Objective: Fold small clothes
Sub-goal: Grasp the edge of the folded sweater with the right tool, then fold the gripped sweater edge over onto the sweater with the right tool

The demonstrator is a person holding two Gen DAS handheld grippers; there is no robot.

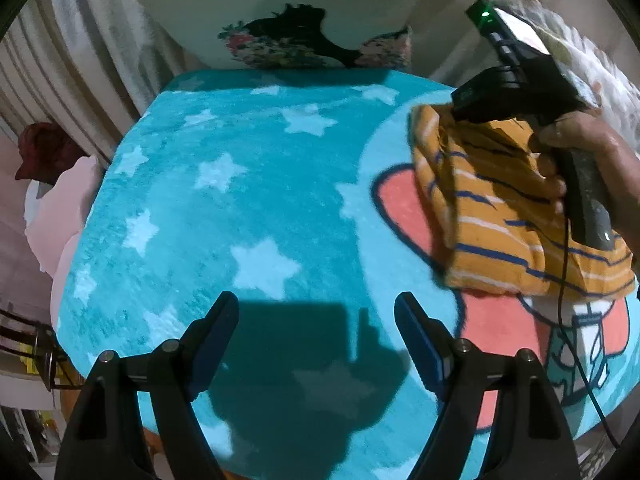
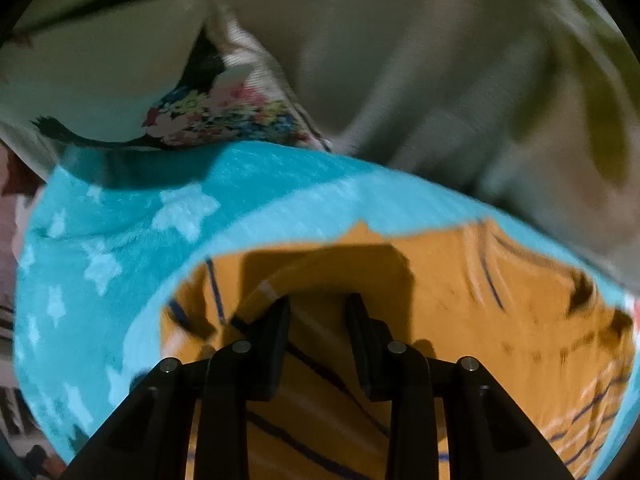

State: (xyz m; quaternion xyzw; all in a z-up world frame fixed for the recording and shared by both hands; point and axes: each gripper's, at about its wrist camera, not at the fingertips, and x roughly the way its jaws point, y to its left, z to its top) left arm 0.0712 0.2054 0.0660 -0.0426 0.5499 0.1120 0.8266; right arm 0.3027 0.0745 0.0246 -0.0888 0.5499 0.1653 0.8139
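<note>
An orange striped shirt (image 1: 504, 216) lay bunched on the right side of a bed covered by a turquoise star blanket (image 1: 224, 184), partly over the blanket's pink cartoon print. In the left wrist view it looked doubled over into a rough, lumpy bundle with uneven edges, so the folding seemed under way but not finished; how many folds had been made could not be told. The right tool (image 2: 318, 320) was down at the shirt with its fingers slightly parted and cloth beneath and between them, but the blurred picture did not show whether they pinched the cloth. The person's right hand (image 1: 568, 152) gripped that tool's handle over the bundle. The left tool (image 1: 316, 312) hovered released, fingers wide apart, above bare blanket to the left of the shirt, holding nothing. A printed pillow (image 1: 280, 12) stood at the far end of the bed. What seemed left was to square the edges and flatten the bundle.
</note>
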